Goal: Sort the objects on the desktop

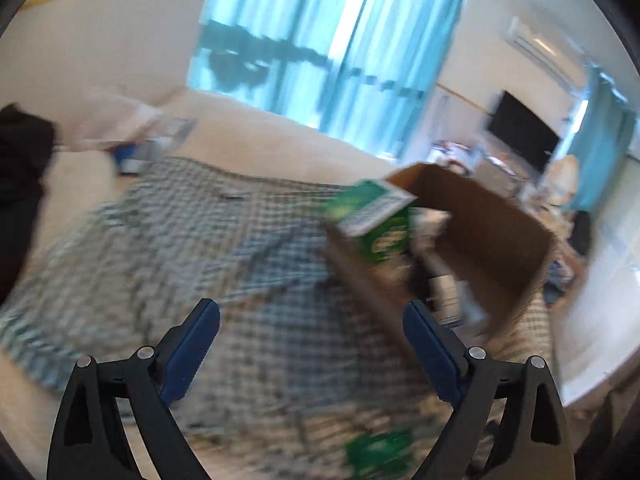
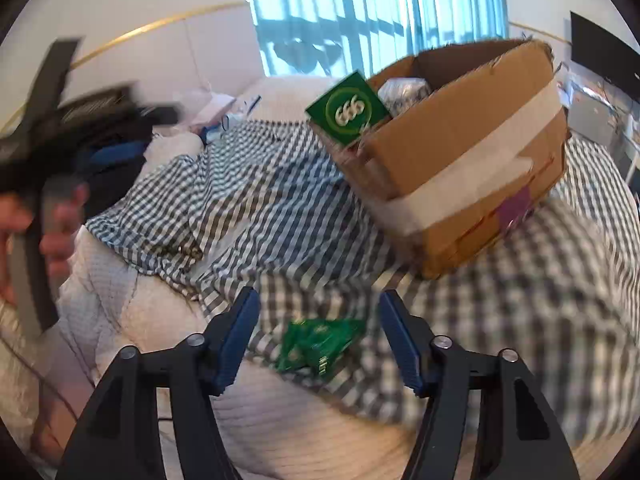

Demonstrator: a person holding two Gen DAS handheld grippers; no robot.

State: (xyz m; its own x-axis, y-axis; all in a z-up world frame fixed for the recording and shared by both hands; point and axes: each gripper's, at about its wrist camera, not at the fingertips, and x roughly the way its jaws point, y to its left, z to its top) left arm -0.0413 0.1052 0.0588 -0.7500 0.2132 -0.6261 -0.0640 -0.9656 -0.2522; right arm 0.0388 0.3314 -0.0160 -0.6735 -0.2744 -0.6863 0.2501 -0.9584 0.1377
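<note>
At the cardboard box's (image 2: pixel 460 152) near rim a green carton (image 2: pixel 348 109) tilts, both grippers' fingers (image 1: pixel 192 352) (image 2: pixel 236 340) spread, empty.

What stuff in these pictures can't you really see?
- Green box at the carton rim: whether it rests there or is falling cannot be told.
- Carton contents: right wrist view, mostly hidden by its walls; left wrist view, blurred.
- Green packet: print blurred in both views.
- Left gripper: right wrist view, a blurred dark shape.
</note>
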